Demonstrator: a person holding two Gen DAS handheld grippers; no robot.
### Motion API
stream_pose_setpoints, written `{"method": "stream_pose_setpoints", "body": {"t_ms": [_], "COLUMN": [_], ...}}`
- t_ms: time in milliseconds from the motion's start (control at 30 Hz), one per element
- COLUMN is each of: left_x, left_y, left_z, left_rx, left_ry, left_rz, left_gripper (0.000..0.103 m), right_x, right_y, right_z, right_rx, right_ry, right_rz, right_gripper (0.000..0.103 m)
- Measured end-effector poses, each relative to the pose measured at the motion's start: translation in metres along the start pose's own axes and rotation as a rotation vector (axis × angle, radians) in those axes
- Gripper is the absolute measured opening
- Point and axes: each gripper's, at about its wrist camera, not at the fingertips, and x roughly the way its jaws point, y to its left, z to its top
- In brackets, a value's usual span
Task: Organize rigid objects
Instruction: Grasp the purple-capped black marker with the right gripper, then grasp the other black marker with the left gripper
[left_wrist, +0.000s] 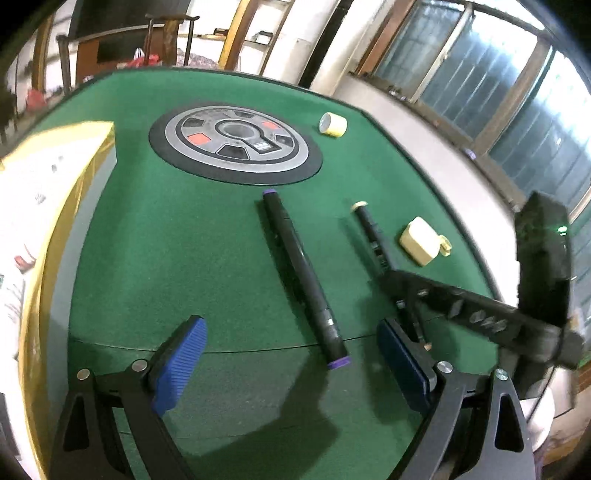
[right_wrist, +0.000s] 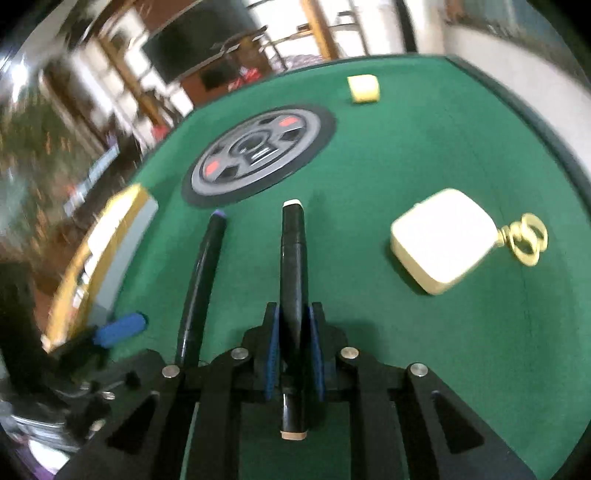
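Two black markers are on the green felt table (left_wrist: 207, 229). The purple-capped marker (left_wrist: 304, 277) lies between the blue pads of my left gripper (left_wrist: 291, 365), which stands open around its near end without touching it. The cream-capped marker (right_wrist: 293, 266) is clamped in my right gripper (right_wrist: 294, 321), shut on its barrel; it points away from the camera. In the left wrist view that marker (left_wrist: 371, 232) disappears under the right gripper's black body (left_wrist: 461, 306). The purple-capped marker (right_wrist: 201, 280) lies just left of the held one.
A cream square case with a gold clasp (right_wrist: 441, 240) lies right of the markers. A yellow tape roll (left_wrist: 333, 124) sits far back. A round grey and black panel (left_wrist: 236, 142) marks the table's centre. A white and gold box (left_wrist: 44, 206) stands at the left edge.
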Motion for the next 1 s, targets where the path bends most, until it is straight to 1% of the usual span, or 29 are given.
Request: {"method": "stream_pose_setpoints", "body": {"t_ms": [33,67,133,233,333,400,467,633,700,767,800,867,933,1000], "left_x": [0.002,0.005,0.012,0.024,0.038,0.046,0.048,0.056,0.054,0.046,0.045,0.041,0.039,0.036], "left_y": [-0.001,-0.002,-0.004,-0.012,-0.024,-0.031,-0.034,-0.035,-0.035,-0.036,-0.036,-0.037,-0.035,-0.030], "left_z": [0.002,0.005,0.009,0.016,0.019,0.018,0.020,0.029,0.029,0.027,0.026,0.025,0.025,0.025], "left_rx": [0.003,0.004,0.012,0.051,0.131,0.181,0.192,0.240,0.246,0.263,0.268,0.279,0.269,0.248], "left_ry": [0.002,0.005,0.015,0.042,0.063,0.090,0.091,0.073,0.061,0.036,0.033,0.030,0.033,0.035], "left_rz": [0.018,0.037,0.076,0.149,0.237,0.276,0.271,0.237,0.231,0.218,0.213,0.201,0.187,0.162], "left_gripper": [0.095,0.095,0.095,0.095,0.095,0.101,0.102,0.103,0.093,0.065,0.058,0.030,0.022,0.018], "right_x": [-0.005,-0.009,-0.014,-0.010,-0.006,-0.003,-0.002,0.002,0.003,0.003,0.004,0.006,0.008,0.010], "right_y": [-0.010,-0.015,-0.021,-0.020,-0.014,-0.014,-0.016,-0.018,-0.019,-0.019,-0.019,-0.020,-0.021,-0.022], "right_z": [-0.001,0.000,0.001,0.003,0.006,0.007,0.007,0.007,0.007,0.007,0.007,0.007,0.007,0.007], "right_rx": [0.046,0.070,0.098,0.104,0.086,0.087,0.095,0.096,0.100,0.103,0.104,0.105,0.109,0.118], "right_ry": [-0.019,-0.041,-0.084,-0.073,-0.072,-0.075,-0.076,-0.072,-0.072,-0.070,-0.068,-0.061,-0.053,-0.046], "right_rz": [0.057,0.075,0.077,0.078,0.074,0.073,0.074,0.071,0.069,0.067,0.067,0.066,0.063,0.061], "right_gripper": [0.015,0.015,0.016,0.016,0.016,0.016,0.016,0.016,0.016,0.016,0.016,0.016,0.016,0.016]}}
